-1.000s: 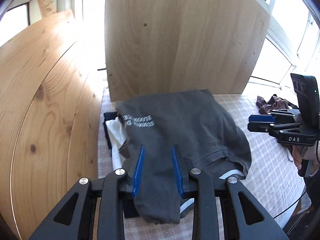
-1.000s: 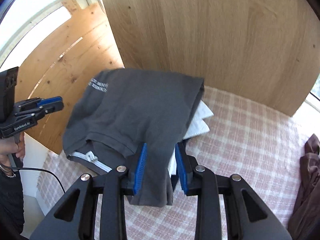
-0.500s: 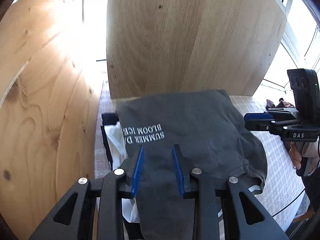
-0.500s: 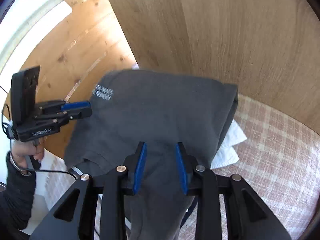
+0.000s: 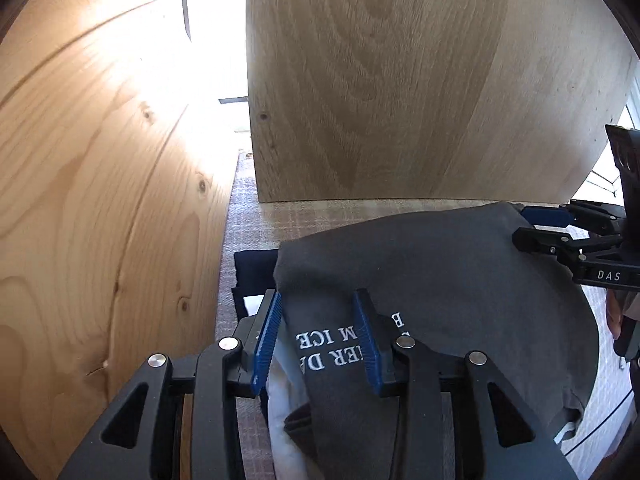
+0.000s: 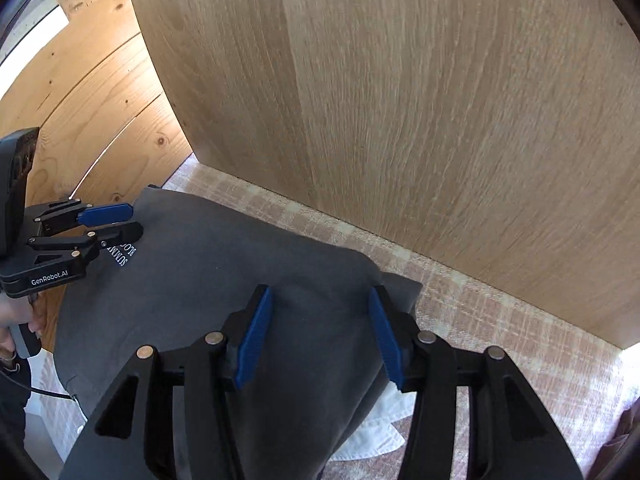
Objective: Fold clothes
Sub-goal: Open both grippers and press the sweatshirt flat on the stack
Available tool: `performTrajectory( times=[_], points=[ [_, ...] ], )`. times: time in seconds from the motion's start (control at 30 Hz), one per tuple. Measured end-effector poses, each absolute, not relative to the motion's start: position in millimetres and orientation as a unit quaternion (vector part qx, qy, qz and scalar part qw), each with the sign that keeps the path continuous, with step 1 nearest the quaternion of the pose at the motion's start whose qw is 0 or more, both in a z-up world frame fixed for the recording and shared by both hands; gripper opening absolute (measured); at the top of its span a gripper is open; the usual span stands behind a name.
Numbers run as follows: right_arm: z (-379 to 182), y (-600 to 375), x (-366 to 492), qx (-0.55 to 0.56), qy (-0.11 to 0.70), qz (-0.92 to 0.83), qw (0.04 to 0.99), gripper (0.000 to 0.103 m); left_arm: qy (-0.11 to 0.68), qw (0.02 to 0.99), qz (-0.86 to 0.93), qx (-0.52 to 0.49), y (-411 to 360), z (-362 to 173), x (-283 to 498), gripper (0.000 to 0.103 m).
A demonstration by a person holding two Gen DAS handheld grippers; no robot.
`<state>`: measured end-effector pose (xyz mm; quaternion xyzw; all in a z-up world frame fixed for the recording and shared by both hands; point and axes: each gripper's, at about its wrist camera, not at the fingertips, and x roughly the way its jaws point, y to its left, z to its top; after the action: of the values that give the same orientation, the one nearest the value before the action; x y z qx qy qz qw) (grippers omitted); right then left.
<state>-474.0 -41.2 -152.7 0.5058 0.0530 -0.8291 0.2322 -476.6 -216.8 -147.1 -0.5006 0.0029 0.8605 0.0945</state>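
A dark grey T-shirt [image 5: 460,280] with white lettering lies folded over a stack of clothes, a white garment [image 5: 286,412] and a dark navy one [image 5: 252,268] under it. My left gripper [image 5: 320,328] is open, its blue pads either side of the shirt's left edge by the lettering. My right gripper [image 6: 320,332] is open over the shirt's [image 6: 208,280] right edge. Each gripper shows in the other's view, the right one [image 5: 560,228] and the left one [image 6: 108,222].
The clothes lie on a pink checked cloth [image 6: 480,312]. An upright oak panel [image 5: 420,80] stands right behind the stack, and a pine board [image 5: 100,200] walls the left side. A brown garment [image 6: 628,424] lies at the far right.
Both grippers have moved forward and down over the grey shirt toward the back panel, and the right jaws have widened. The shirt now lies lower on the stack.
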Motion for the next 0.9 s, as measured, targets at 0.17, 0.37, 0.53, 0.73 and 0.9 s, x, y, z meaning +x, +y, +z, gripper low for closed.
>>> performTrajectory(
  times=[0.17, 0.37, 0.53, 0.73, 0.9],
  points=[
    [-115, -20, -418, 0.468, 0.052, -0.843, 0.259, 0.049, -0.01, 0.142, 0.872, -0.468, -214, -110, -402, 0.034],
    [-158, -27, -372, 0.509, 0.089, -0.815, 0.262, 0.051, 0.003, 0.141, 0.84, -0.523, -206, -161, -362, 0.038],
    [-151, -26, -366, 0.515, 0.071, -0.817, 0.251, 0.053, -0.024, 0.115, 0.856, -0.503, -219, -140, -347, 0.033],
    [-131, -10, -306, 0.498, 0.053, -0.824, 0.263, 0.053, -0.016, 0.142, 0.864, -0.483, -199, -126, -319, 0.038],
    [-171, -19, -301, 0.555, 0.086, -0.797, 0.222, 0.053, -0.001, 0.125, 0.846, -0.519, -187, -169, -326, 0.042]
  ],
)
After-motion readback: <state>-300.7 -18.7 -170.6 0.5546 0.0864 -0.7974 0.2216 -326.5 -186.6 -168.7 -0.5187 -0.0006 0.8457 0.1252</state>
